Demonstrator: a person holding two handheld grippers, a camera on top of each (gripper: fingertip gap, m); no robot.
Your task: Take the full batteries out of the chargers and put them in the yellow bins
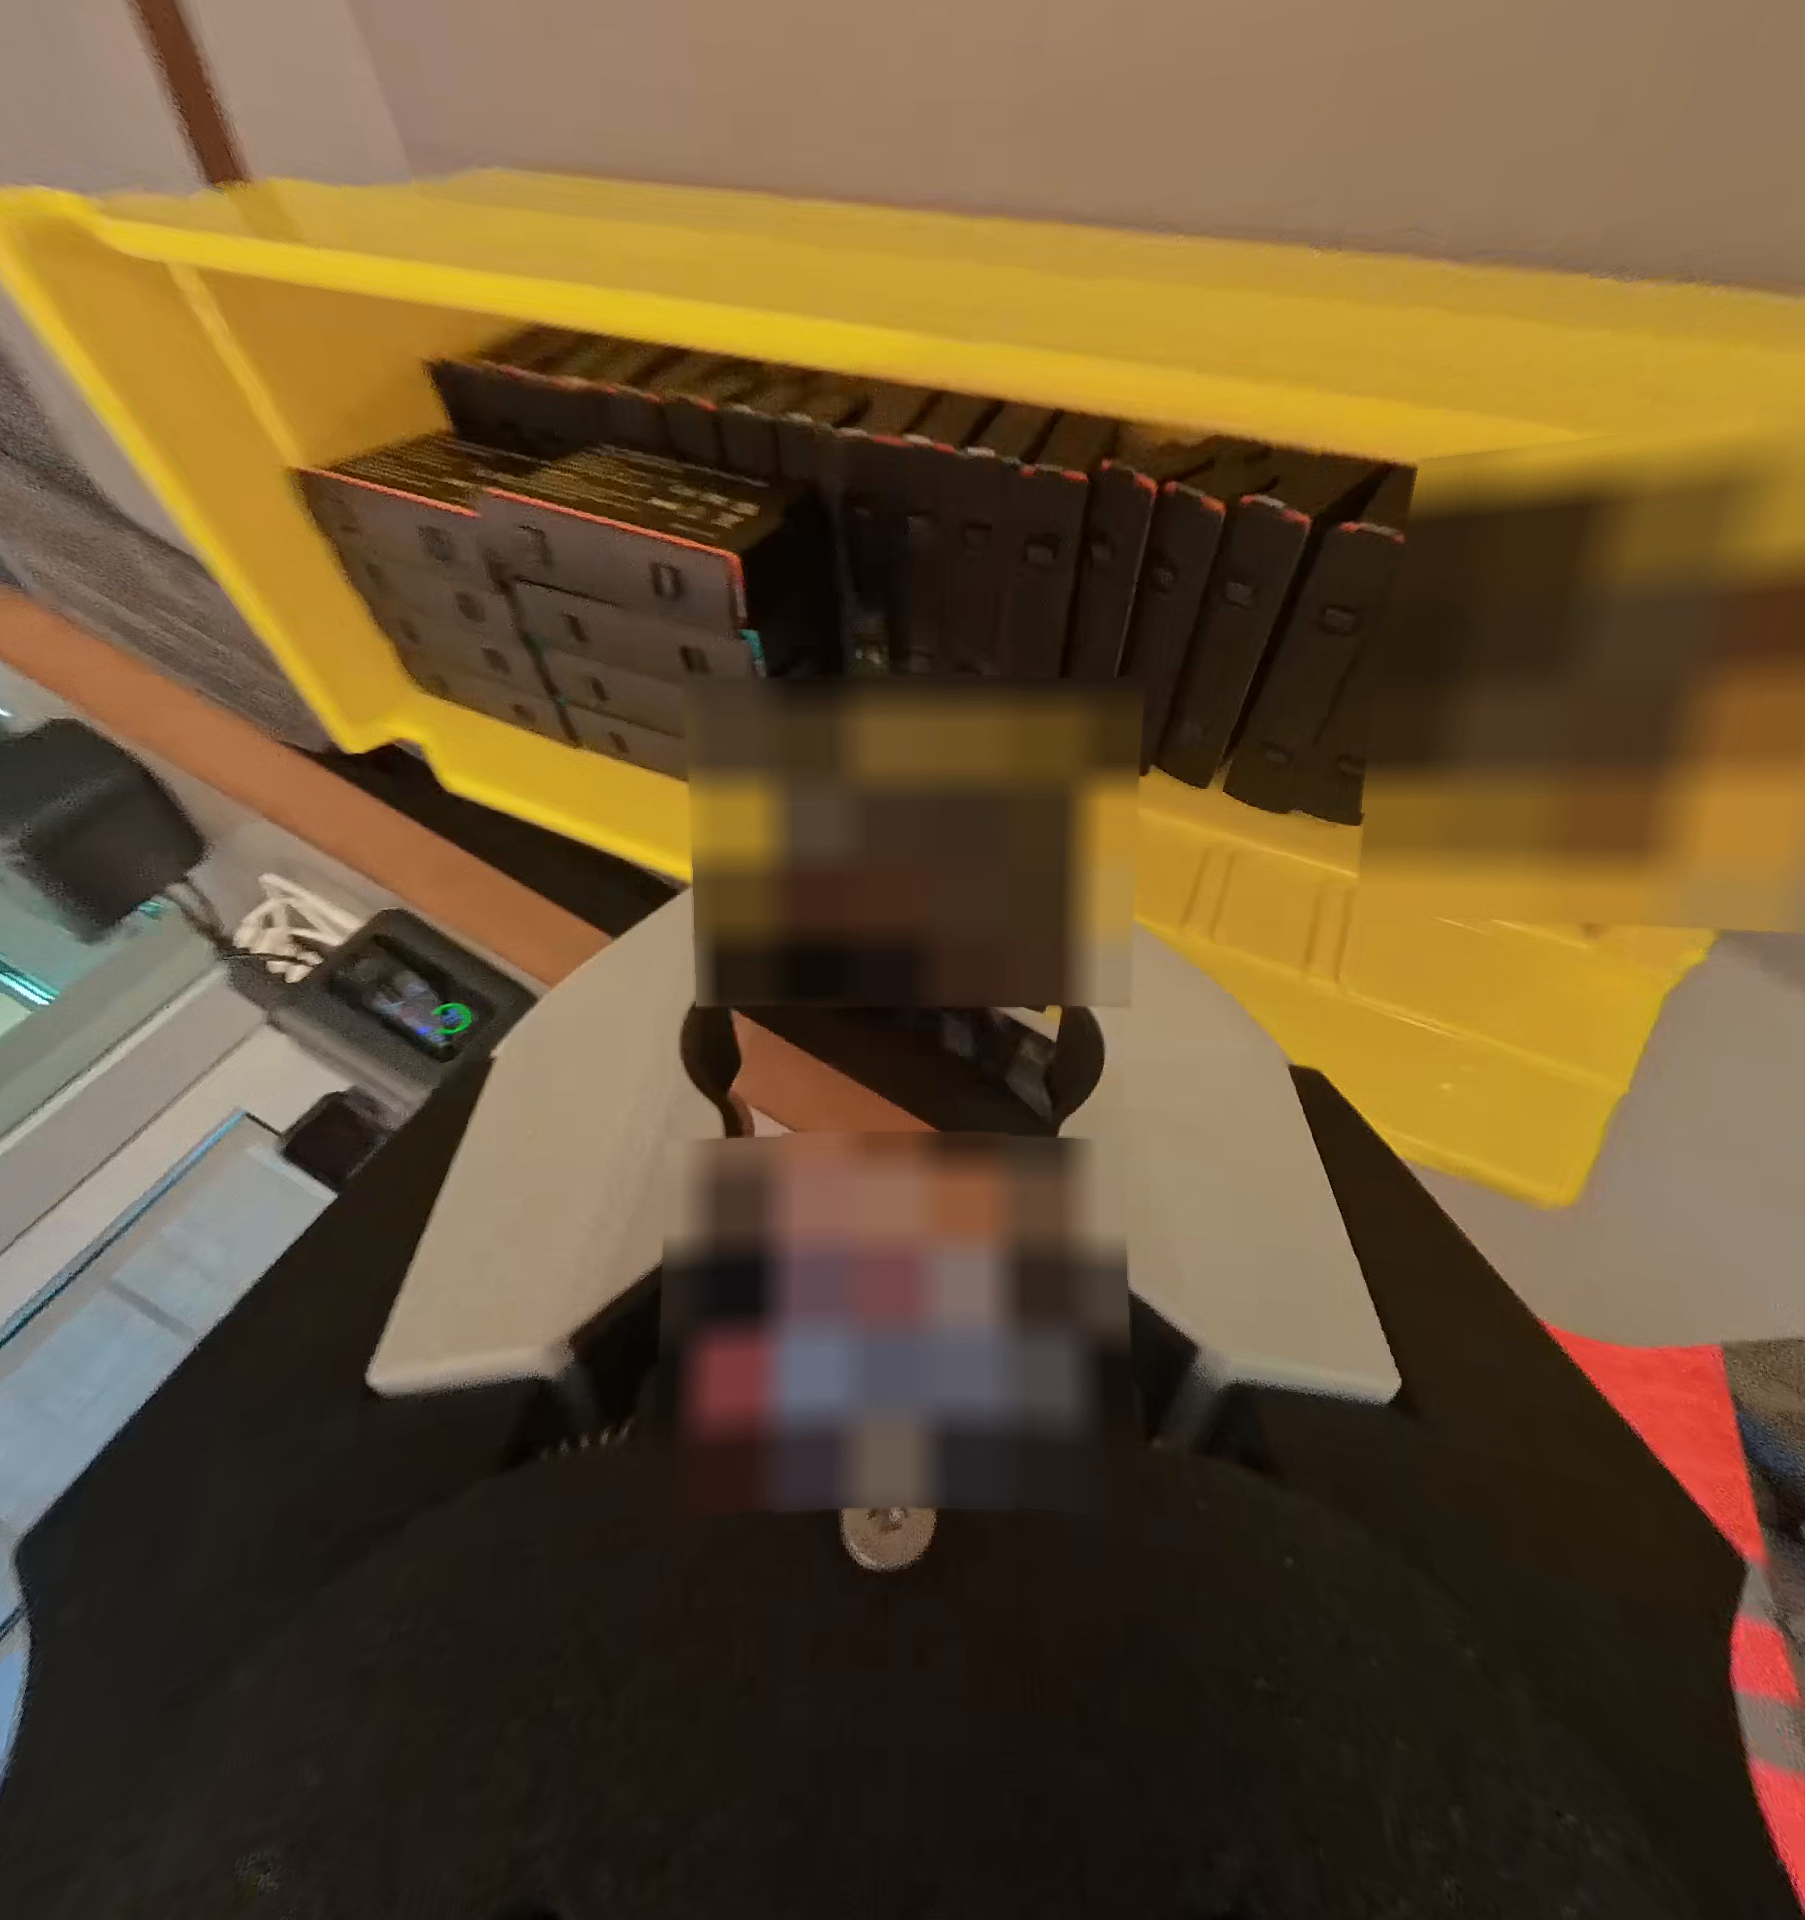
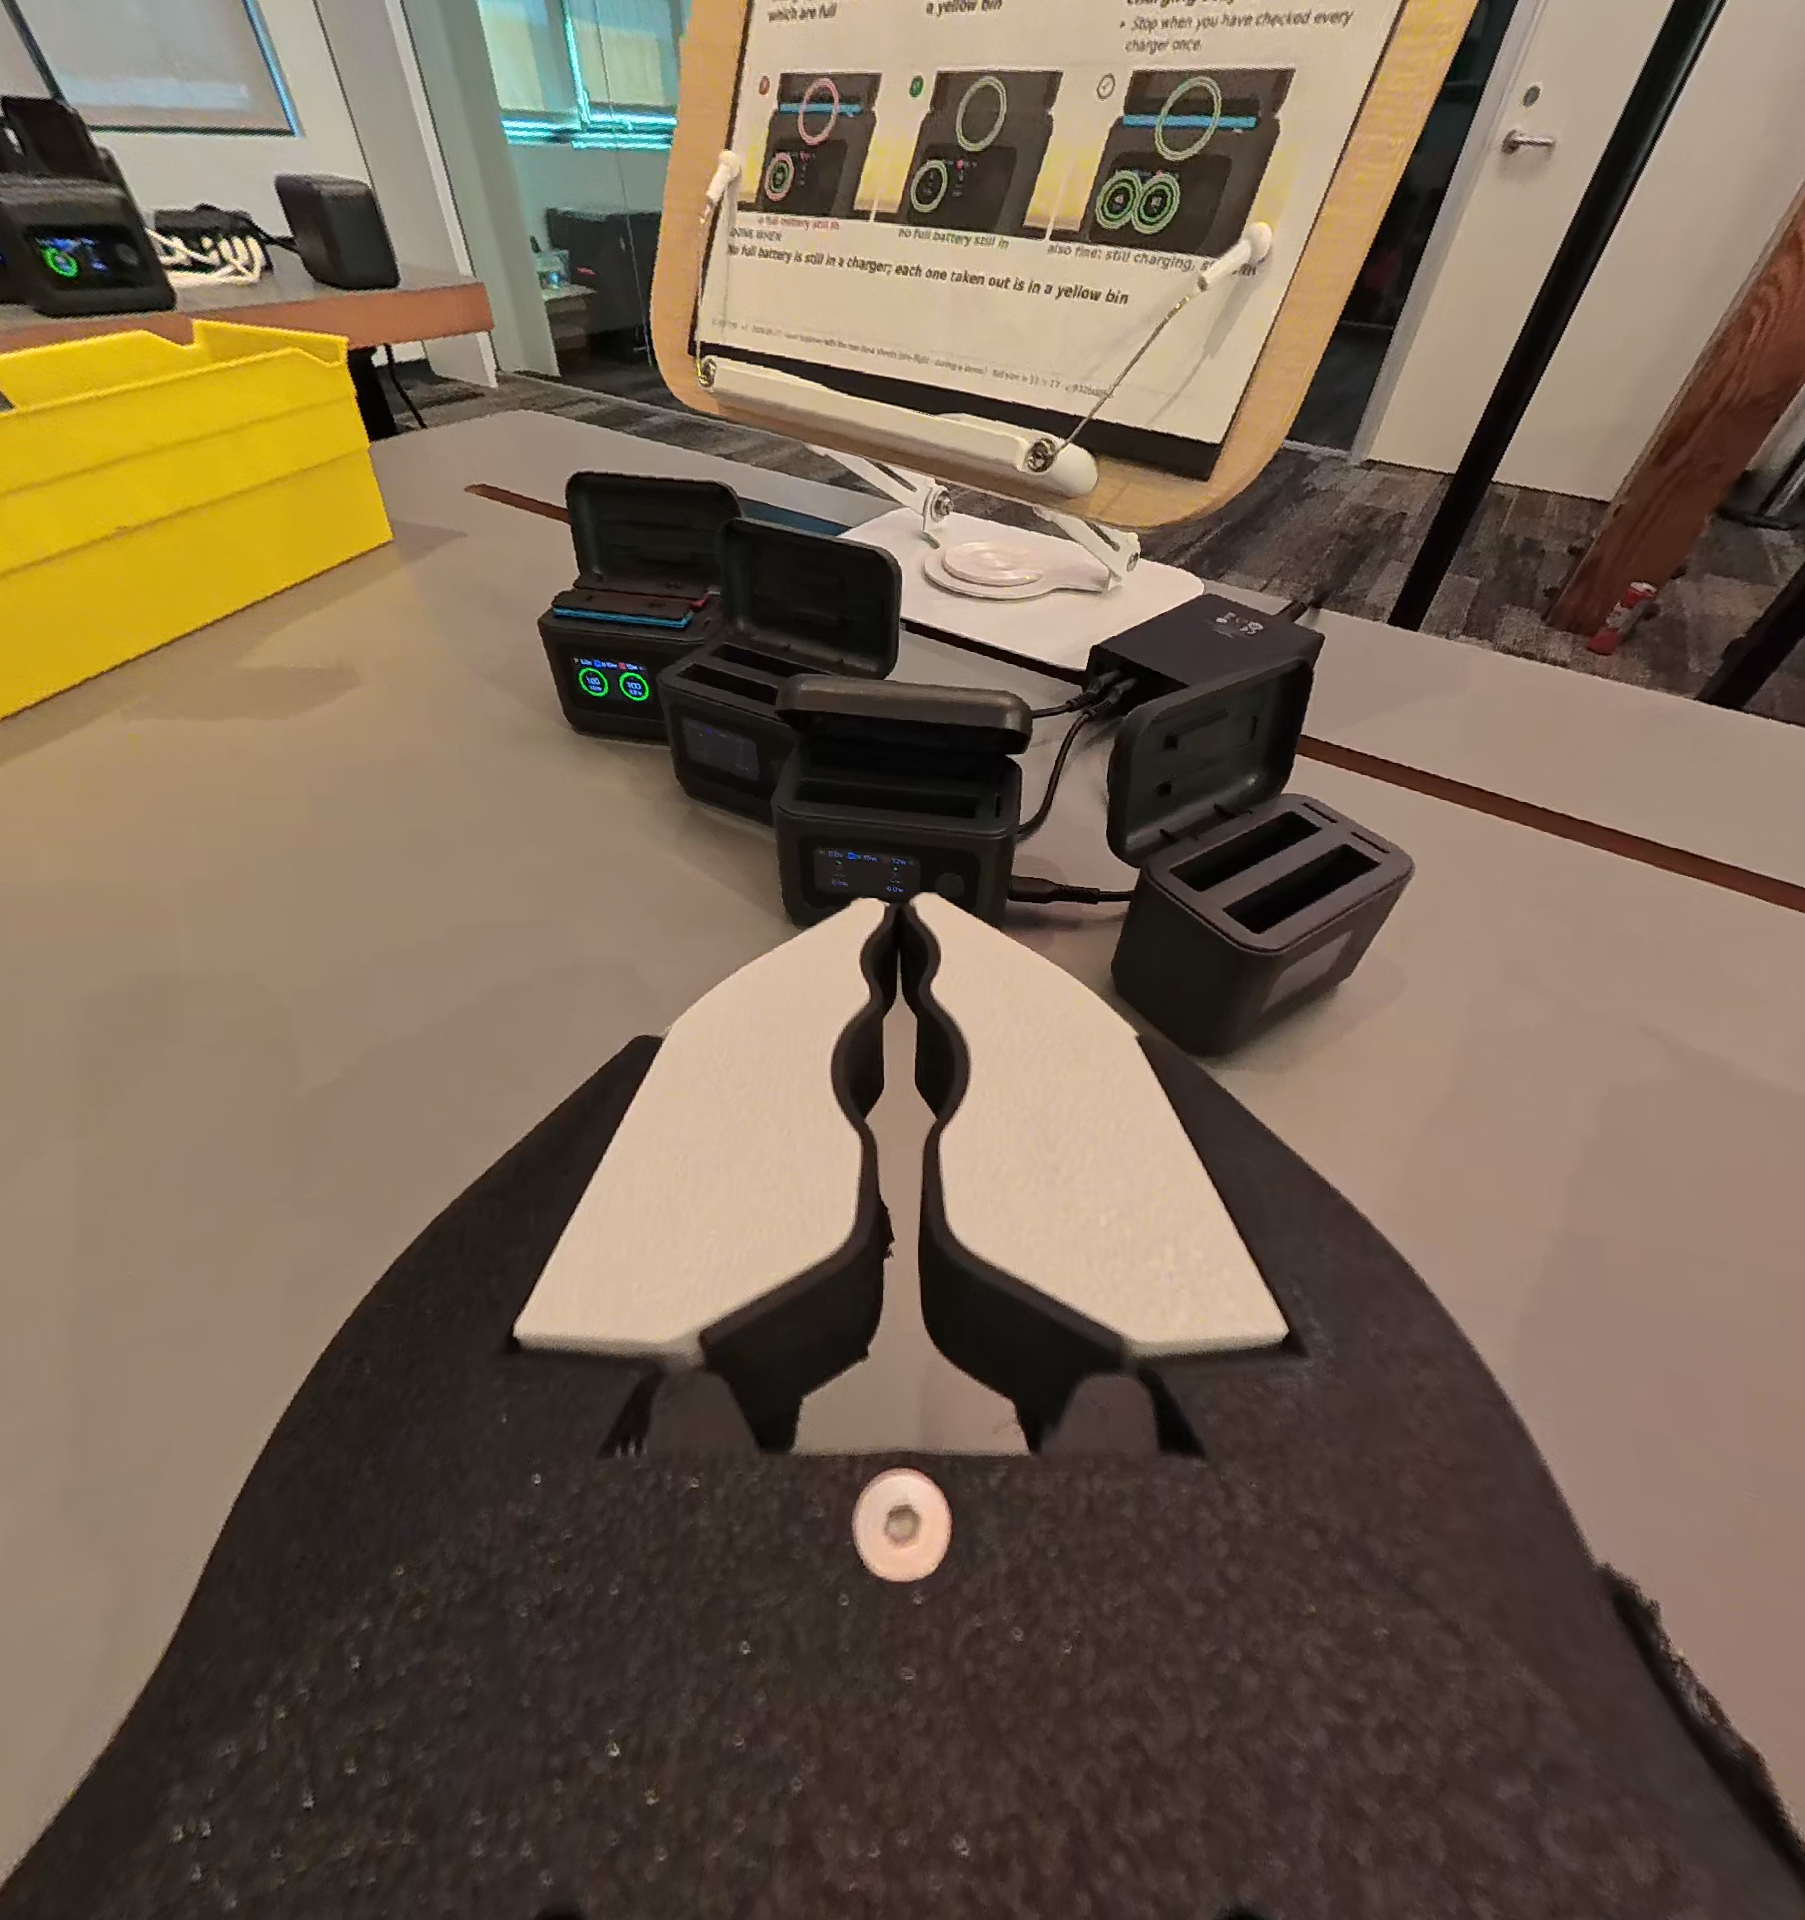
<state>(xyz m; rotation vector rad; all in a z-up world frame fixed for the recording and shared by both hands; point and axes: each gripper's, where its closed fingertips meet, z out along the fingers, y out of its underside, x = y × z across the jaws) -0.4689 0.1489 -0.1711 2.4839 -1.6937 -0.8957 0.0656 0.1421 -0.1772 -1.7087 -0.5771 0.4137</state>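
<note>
Instruction sheet (image 2: 991,197) on white stand (image 2: 981,488), black power adapter (image 2: 1204,639), grey table (image 2: 254,935), wooden post (image 2: 1729,416)

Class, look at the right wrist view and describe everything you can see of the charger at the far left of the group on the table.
The far-left charger is a small dark box, seemingly plastic, standing upright on the grey table. Its hinged lid is open and tilted back. Batteries with blue and red edges sit in its top. Two green rings glow on its front screen. It stands close beside the next charger; whether they touch is unclear.

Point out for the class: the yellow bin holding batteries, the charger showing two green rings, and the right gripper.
yellow bin (image 1: 254,395), left wrist view, on its side wall.
charger with two green rings (image 2: 612,691), right wrist view, on its front screen.
right gripper (image 2: 898,914), right wrist view, between its fingertips.
</note>
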